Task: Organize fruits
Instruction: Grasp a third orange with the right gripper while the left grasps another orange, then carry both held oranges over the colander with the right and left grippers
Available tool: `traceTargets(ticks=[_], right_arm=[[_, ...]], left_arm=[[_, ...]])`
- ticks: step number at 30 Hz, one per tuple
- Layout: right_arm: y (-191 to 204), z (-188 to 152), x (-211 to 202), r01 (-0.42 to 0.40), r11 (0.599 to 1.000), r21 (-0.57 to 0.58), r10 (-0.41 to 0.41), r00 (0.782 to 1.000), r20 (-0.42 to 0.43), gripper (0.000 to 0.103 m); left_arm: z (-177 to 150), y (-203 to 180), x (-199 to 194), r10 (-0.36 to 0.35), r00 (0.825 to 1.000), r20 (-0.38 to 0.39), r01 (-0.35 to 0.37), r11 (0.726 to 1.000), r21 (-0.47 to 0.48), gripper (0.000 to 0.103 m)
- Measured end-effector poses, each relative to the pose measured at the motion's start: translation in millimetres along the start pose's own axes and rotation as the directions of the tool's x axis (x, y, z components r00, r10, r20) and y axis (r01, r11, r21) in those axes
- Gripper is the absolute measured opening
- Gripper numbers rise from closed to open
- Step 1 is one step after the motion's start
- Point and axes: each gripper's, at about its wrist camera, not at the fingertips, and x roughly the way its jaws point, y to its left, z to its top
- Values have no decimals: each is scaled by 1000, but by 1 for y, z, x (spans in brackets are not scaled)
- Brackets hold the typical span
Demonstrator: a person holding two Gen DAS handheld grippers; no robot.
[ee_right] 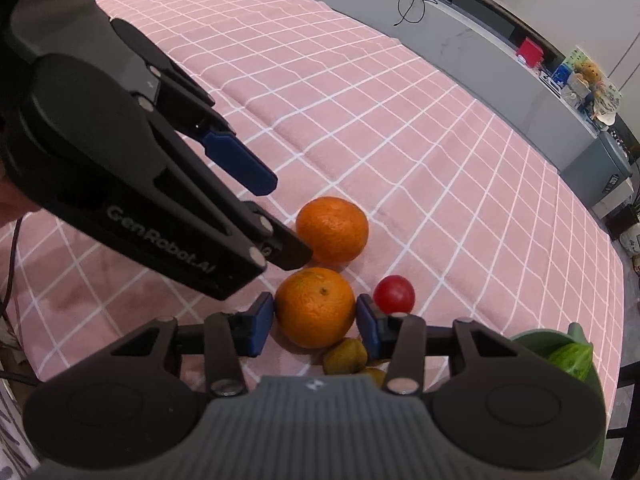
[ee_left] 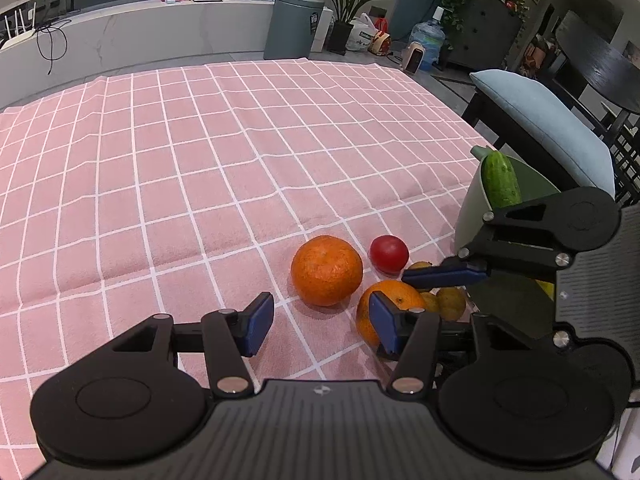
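Right gripper (ee_right: 315, 323) jaws sit apart, straddling the near orange (ee_right: 315, 307); blue pads (ee_right: 259, 329) close on both sides, contact not certain. Left gripper (ee_left: 322, 322) jaws wide apart, nothing between them, hovering over the tablecloth (ee_left: 200, 160) just short of the far orange (ee_left: 327, 270); its right pad overlaps the near orange in view. Far orange lies just beyond the near one, apart from it. Red tomato (ee_right: 394, 294) just right of the right gripper's right pad. Small yellow-brown fruits (ee_right: 345, 357) bunch at the near orange's near side (kind unclear). All sit near the table's right edge. Green bowl (ee_left: 472, 200) at that edge holds a cucumber (ee_left: 500, 180), tilted on the rim. Left gripper's side reads "GenRobot.AI" (ee_right: 160, 239).
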Motion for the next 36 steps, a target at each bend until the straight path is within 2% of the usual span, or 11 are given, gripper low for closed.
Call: traceTargets(ticks=[3,9,16,19,23,29,33,36], right_arm=[[1,-1,-8,12,1000,1,-12,1000,10,41],[-6,0,-40,84,996,12,-85,995,50,41],[-35,-15,-90,114,978,173,-135,984,115,41],[-50,-27,-104,155,956,249,-185,977,105,41],[-71,-52,-109,236,910,342,-257,966,19,41],[-90,-87,-103,259,838,481,-252,964,-81,41],[-100,-104,-97,268,805,530,-254,962,-101,41],[-111,-109,-95,243,777,580,-237,968,-88,41]], left_arm=[[0,0,-1,1,1000,17,-1,1000,-4,64],[5,3,-5,-11,998,64,13,999,-30,64],[6,-6,10,13,998,55,-12,1000,-12,64],[6,-8,16,15,999,49,-14,1000,-12,64],[4,-10,22,23,999,38,-22,1000,-9,61],[4,-10,27,32,999,38,-32,999,-15,54],[3,-12,27,35,998,43,-34,999,-14,50],[2,-14,22,34,998,57,-33,999,-17,49]])
